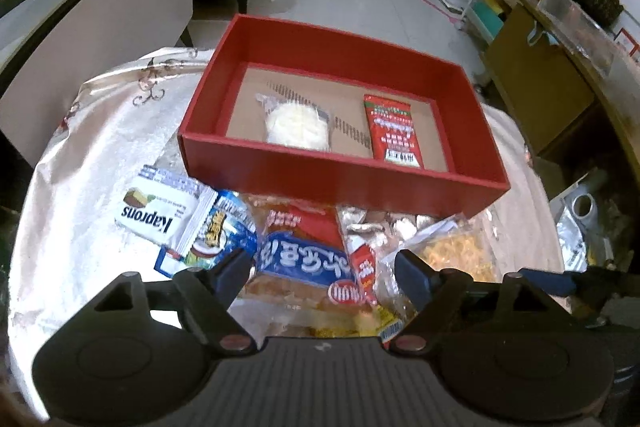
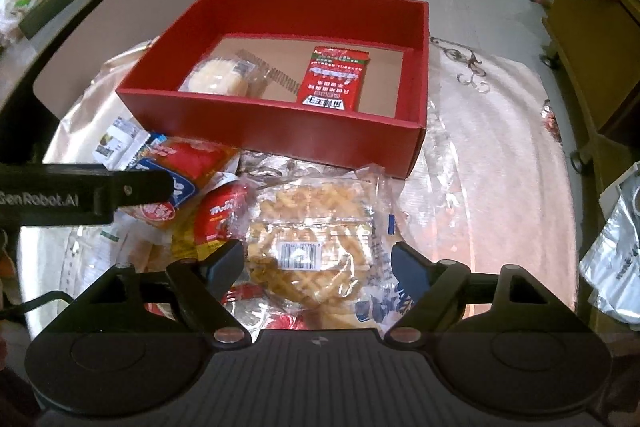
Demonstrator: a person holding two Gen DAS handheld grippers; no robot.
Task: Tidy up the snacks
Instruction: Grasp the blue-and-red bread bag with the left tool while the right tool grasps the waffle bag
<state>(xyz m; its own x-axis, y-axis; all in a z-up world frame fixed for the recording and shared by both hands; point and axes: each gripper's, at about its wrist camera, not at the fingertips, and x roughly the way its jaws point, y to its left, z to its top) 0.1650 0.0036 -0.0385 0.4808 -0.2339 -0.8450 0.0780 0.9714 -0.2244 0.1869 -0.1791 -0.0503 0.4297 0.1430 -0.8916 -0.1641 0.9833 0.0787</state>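
Note:
A red box stands on the round table and holds a clear-wrapped pale cake and a red packet. Loose snacks lie in front of it. My left gripper hangs open above a blue and red packet, its pads apart from it. My right gripper is open over a clear bag of yellow crisps, fingers either side without pressing. The left gripper's arm crosses the right wrist view at the left.
A white Kaprons packet and a blue-white packet lie left of the pile. A small red packet sits beside the crisps. A satin cloth covers the table. A silver bag lies off the right edge; shelves and cabinets stand beyond.

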